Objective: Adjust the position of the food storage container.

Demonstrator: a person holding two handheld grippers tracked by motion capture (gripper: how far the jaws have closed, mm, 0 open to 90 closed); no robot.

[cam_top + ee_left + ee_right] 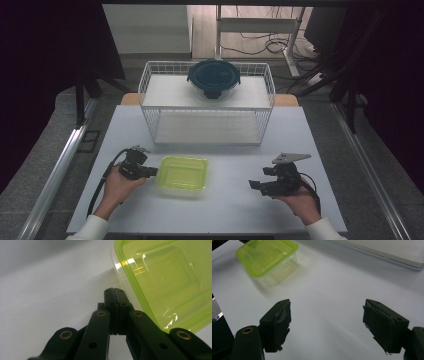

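While the left gripper (148, 171) lies low on the white table (235, 210) with its jaws pressed fully together and nothing between them, its tips sit just beside the left edge of the green box (183, 173). Seen in the left gripper view, the closed tips (115, 293) point along the table just beside the box's (165, 282) near corner, where the clear base shows under the green lid; whether they touch it cannot be told. On the table's right side, the right gripper (256, 185) is held well apart from the box, its jaws spread wide and empty. Its own view shows the two black pads (278, 323) standing far apart over bare table (329, 302), with the box (268, 256) at upper left, lid on and resting flat. Behind the box stands a white wire rack (150, 85), whose upper shelf carries a round container (213, 78) with a dark blue lid. The box lies in front of the rack, left of the table's middle.
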